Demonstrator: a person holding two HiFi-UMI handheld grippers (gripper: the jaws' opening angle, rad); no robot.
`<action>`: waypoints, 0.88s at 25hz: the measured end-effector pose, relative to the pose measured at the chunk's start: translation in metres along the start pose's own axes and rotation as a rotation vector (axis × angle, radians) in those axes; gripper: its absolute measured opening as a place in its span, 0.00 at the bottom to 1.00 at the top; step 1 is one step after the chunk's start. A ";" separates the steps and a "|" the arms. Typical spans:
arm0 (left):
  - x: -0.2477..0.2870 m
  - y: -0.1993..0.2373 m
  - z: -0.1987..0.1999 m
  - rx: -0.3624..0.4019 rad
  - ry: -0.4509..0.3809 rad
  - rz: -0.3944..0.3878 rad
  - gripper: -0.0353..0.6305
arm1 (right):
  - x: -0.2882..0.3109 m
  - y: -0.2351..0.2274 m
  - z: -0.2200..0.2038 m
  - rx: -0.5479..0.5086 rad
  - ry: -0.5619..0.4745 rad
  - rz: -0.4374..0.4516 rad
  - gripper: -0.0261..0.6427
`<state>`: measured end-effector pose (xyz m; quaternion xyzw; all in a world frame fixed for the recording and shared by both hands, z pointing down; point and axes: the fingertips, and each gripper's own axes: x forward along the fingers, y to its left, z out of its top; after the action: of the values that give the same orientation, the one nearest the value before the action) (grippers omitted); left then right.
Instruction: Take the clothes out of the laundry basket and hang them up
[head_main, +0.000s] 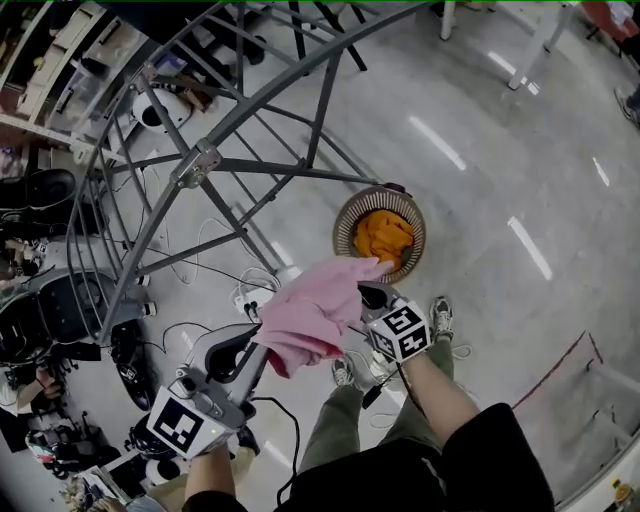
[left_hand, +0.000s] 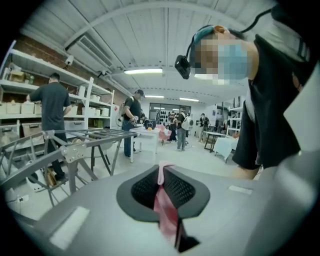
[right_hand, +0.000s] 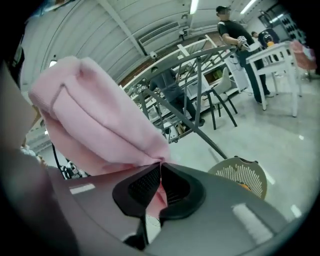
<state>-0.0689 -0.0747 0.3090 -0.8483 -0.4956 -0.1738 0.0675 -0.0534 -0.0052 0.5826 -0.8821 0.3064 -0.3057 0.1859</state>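
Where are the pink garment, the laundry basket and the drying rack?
pink garment (head_main: 310, 312), head view, middle of the bunched cloth
laundry basket (head_main: 342, 234), head view, its left rim
drying rack (head_main: 195, 166), head view, the grey hinge joint

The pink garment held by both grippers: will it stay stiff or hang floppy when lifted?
Probably floppy: the pink garment sags in folds between the left gripper and the right gripper. Likely light, since thin pinches carry it. It might slip from such small grips.
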 end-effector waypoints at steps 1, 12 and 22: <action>-0.001 0.000 -0.008 0.011 0.026 0.016 0.08 | -0.007 -0.003 0.005 0.025 -0.019 -0.009 0.06; 0.018 -0.079 -0.100 0.021 0.202 -0.062 0.08 | -0.083 0.004 0.129 0.272 -0.399 0.056 0.06; 0.050 -0.138 -0.132 -0.035 0.203 -0.229 0.23 | -0.131 0.091 0.205 0.170 -0.426 0.483 0.06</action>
<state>-0.1959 -0.0023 0.4415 -0.7654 -0.5765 -0.2739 0.0825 -0.0409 0.0417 0.3272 -0.8095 0.4343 -0.0861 0.3856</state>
